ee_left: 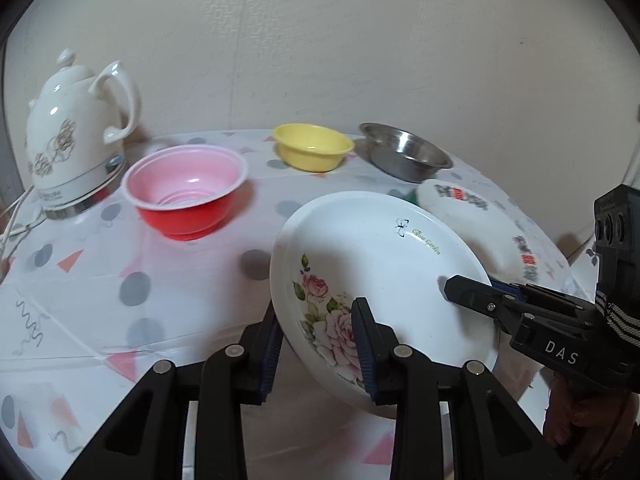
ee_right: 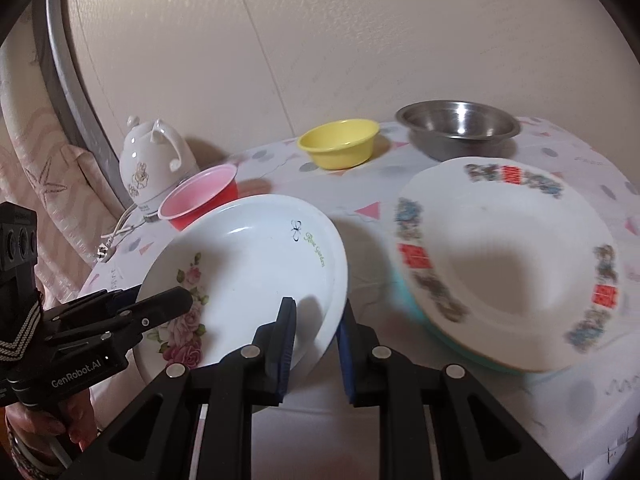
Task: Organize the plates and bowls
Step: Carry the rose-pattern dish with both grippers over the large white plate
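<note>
- White ceramic kettle (ee_left: 76,128) far left on counter (ee_left: 192,280); cord cut off at frame edge.
- Red bowl (ee_left: 186,192), yellow bowl (ee_left: 312,152), steel bowl (ee_left: 404,152) along the back.
- Rose plate (ee_left: 376,280) tilted, off the counter, pinched at opposite rims by left gripper (ee_left: 320,344) and right gripper (ee_right: 316,340).
- Patterned plate (ee_right: 508,264) blurred, atop a teal dish mostly hidden.
</note>
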